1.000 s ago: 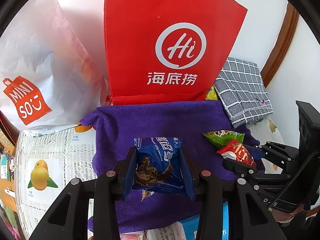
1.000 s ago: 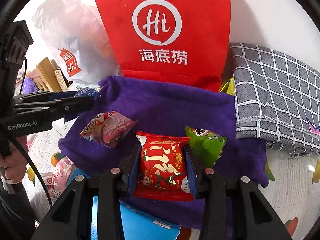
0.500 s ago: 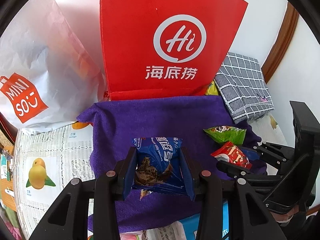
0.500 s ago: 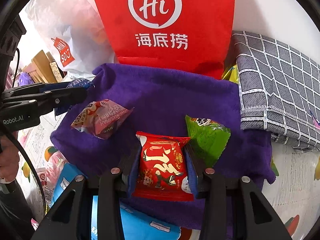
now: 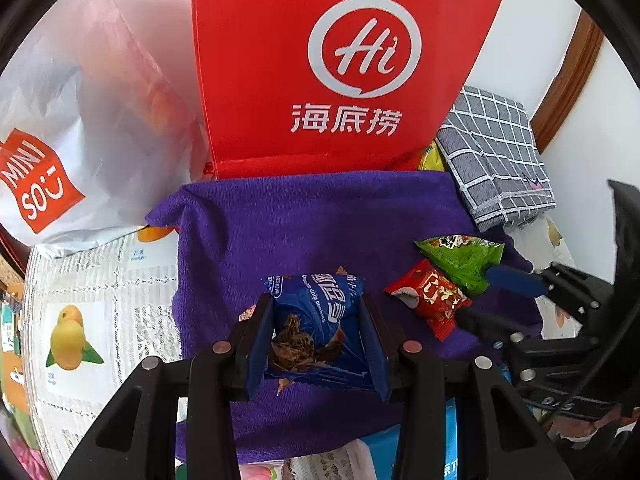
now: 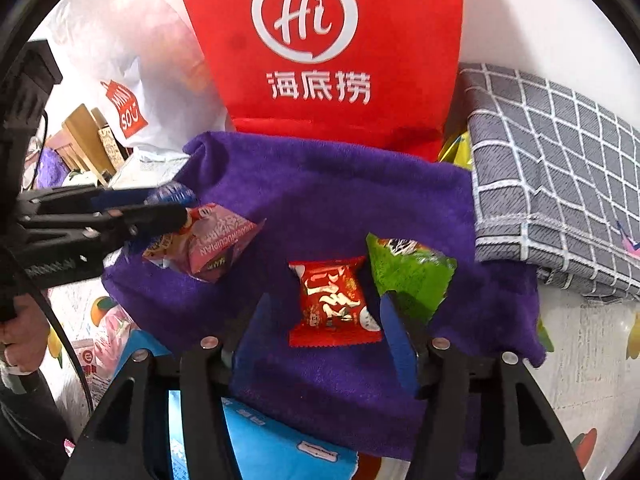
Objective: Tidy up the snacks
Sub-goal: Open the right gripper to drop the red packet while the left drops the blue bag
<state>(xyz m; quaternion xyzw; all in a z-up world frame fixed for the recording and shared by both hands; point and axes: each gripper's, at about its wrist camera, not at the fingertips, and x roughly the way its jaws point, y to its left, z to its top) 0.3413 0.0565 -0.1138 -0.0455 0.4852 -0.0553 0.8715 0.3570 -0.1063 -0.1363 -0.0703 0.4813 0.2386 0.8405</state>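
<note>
My left gripper point(image 5: 316, 336) is shut on a blue cookie packet point(image 5: 316, 328) and holds it over the purple towel point(image 5: 304, 216). My right gripper point(image 6: 328, 316) is open, and a red snack packet point(image 6: 332, 300) lies on the purple towel point(image 6: 332, 188) between its fingers. A green packet point(image 6: 408, 272) lies right of the red one, touching it. In the left wrist view the red packet point(image 5: 432, 300) and green packet point(image 5: 464, 256) lie at the right gripper's tips point(image 5: 496, 296). A pink packet point(image 6: 212, 244) sits by the left gripper point(image 6: 160, 210), which shows at the left.
A tall red paper bag point(image 5: 336, 64) stands behind the towel, with a white Miniso bag point(image 5: 80, 120) on its left. A folded grey checked cloth point(image 6: 552, 172) lies to the right. A blue box point(image 6: 272, 444) sits at the towel's near edge. A fruit-print cloth point(image 5: 92, 312) covers the table.
My right gripper has opened and let go of the red packet, which now lies on the towel. My left gripper still holds the blue packet and has moved nearer the red bag.
</note>
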